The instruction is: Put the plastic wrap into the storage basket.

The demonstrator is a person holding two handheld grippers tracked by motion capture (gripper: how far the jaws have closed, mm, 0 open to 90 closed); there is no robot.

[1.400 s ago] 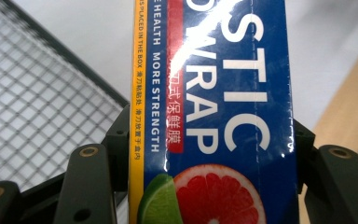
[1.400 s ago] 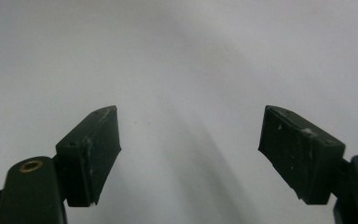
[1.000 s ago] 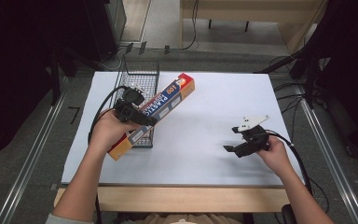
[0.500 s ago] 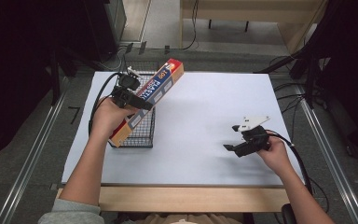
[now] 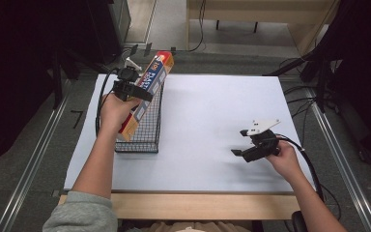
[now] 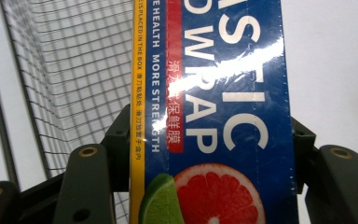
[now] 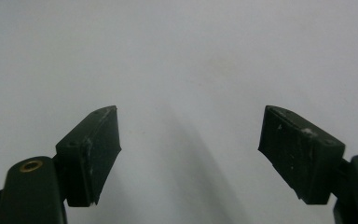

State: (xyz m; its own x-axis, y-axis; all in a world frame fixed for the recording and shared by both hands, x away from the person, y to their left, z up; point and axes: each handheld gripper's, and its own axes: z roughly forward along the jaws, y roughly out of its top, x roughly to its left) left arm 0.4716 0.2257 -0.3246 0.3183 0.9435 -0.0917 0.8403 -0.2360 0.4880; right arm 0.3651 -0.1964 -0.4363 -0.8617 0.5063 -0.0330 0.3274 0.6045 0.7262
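My left gripper (image 5: 140, 92) clamps the blue plastic-wrap box (image 5: 147, 94), tilted over the wire basket (image 5: 145, 140) at the table's (image 5: 212, 121) left edge.

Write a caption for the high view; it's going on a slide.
Left hand-held gripper holds a long blue plastic-wrap box tilted over a black wire basket; right hand-held gripper open over white table.

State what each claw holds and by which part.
Left claw grips the wrap box across its width, about mid-length, over the basket. Right claw is open, holding nothing.
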